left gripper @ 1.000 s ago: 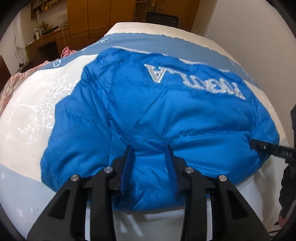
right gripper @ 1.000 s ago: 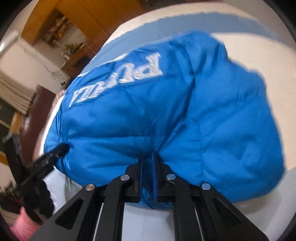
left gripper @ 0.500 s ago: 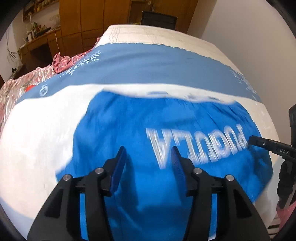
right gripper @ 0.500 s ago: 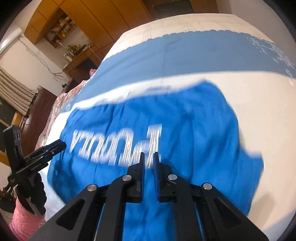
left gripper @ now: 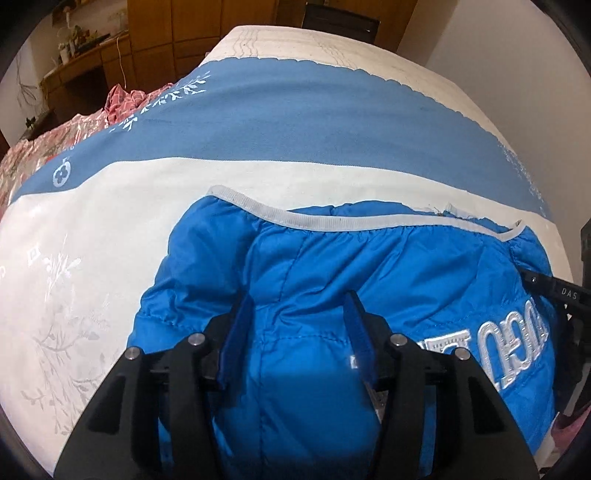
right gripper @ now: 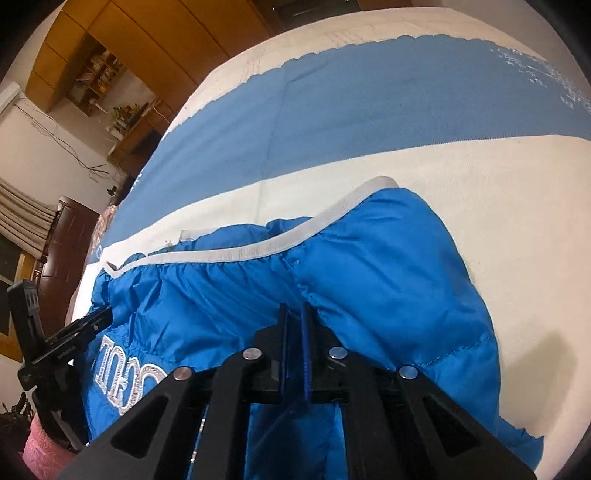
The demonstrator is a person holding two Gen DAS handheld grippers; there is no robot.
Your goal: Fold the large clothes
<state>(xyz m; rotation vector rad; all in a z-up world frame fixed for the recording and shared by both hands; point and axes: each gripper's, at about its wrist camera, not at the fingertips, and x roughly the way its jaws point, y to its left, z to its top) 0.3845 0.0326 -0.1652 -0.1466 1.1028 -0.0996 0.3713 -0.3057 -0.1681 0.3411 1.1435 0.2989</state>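
A puffy blue jacket (left gripper: 369, 266) lies folded over on the bed cover (left gripper: 110, 221), its grey hem (left gripper: 332, 221) along the far edge and white stitched lettering (left gripper: 517, 350) at the near right. My left gripper (left gripper: 299, 302) has a thick fold of the jacket bulging between its pads, and its jaws are opening. In the right wrist view my right gripper (right gripper: 293, 308) is shut on a thin pinch of the jacket (right gripper: 388, 277) just below the hem (right gripper: 258, 251). Each gripper shows in the other's view: the left gripper (right gripper: 92, 317) and the right gripper (left gripper: 535, 280).
The blue band of the bed cover (left gripper: 314, 125) lies beyond the jacket. Pink patterned cloth (left gripper: 122, 99) is heaped at the bed's far left. Wooden cabinets (left gripper: 207, 29) stand behind, and a pale wall (left gripper: 498, 55) to the right. A pink sleeve (right gripper: 40, 443) shows by the left gripper.
Both grippers have carried the jacket's near edge away over the rest. The grey hem now lies on the far side and the lettering has come to the near side. The left jaws stand wider.
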